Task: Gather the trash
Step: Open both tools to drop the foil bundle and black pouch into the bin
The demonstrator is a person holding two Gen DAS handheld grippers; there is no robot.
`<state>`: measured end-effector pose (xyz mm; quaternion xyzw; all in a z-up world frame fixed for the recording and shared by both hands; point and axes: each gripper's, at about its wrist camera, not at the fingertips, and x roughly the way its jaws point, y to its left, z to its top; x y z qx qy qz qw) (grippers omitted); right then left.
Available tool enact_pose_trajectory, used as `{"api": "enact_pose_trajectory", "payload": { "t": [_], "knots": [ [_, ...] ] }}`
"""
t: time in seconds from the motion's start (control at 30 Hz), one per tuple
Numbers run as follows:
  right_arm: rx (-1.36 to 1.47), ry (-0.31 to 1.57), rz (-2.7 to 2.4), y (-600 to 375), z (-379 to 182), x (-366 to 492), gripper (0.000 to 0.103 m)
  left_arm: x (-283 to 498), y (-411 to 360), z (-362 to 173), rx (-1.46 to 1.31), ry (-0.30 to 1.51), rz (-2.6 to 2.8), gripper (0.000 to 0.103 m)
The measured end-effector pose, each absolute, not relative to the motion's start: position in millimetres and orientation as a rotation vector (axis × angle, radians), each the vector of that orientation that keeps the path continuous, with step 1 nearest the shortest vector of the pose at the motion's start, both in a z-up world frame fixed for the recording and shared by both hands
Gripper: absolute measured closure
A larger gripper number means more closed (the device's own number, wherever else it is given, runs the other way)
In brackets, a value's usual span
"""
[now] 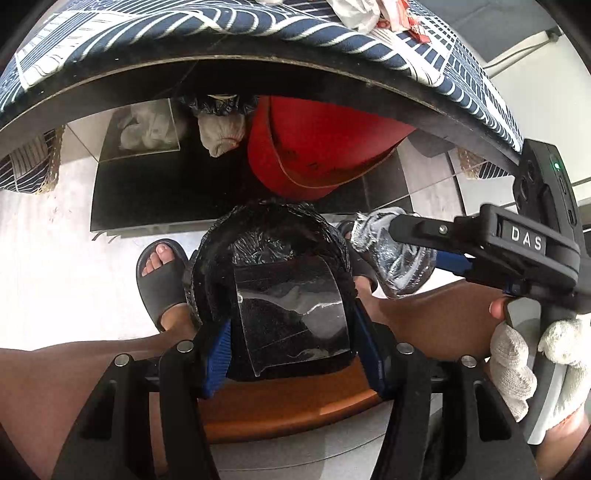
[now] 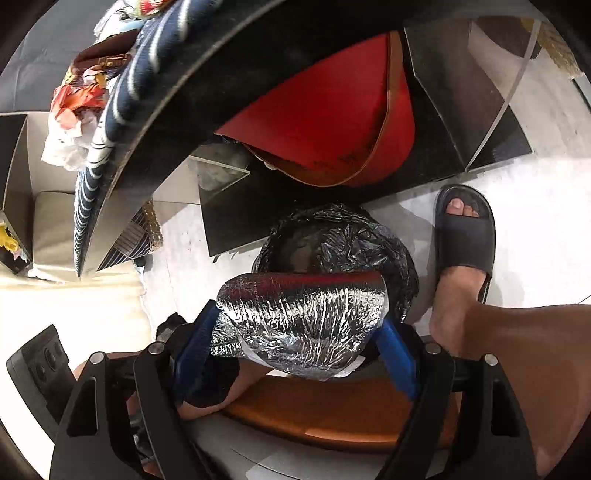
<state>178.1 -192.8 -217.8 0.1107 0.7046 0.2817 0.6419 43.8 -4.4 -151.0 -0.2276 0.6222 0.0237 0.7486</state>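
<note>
My left gripper [image 1: 291, 325] is shut on a black package with a clear film window [image 1: 291, 317], held over a small bin lined with a black trash bag [image 1: 258, 232] on the floor. My right gripper [image 2: 299, 325] is shut on a crumpled silver foil wrapper [image 2: 299, 317], held just above and in front of the same lined bin [image 2: 343, 236]. In the left wrist view the right gripper [image 1: 376, 236] comes in from the right with the foil wrapper [image 1: 391, 254] beside the bin's rim.
A table with a navy patterned cloth [image 1: 184, 33] overhangs the scene, with more wrappers [image 1: 369, 14] on top. A red bucket [image 1: 314, 147] sits under it. The person's sandalled feet [image 1: 162, 273] [image 2: 465, 232] flank the bin. A wooden stool edge [image 1: 288, 402] lies below.
</note>
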Motion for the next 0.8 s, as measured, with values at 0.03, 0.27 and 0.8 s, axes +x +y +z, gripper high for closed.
{"api": "enact_pose_trajectory", "payload": {
  "t": [0.03, 0.27, 0.8],
  "knots": [
    [0.253, 1.611, 0.644, -192, -219, 178, 0.022, 44, -5, -152, -0.497, 1.365, 0.047, 0.045],
    [0.265, 1.633, 0.65, -186, -225, 177, 0.022, 49, -6, -160, -0.499, 1.392, 0.036, 0.045],
    [0.335, 1.633, 0.635, -195, -228, 183, 0.011, 50, -6, -159, -0.496, 1.394, 0.079, 0.019]
  ]
}}
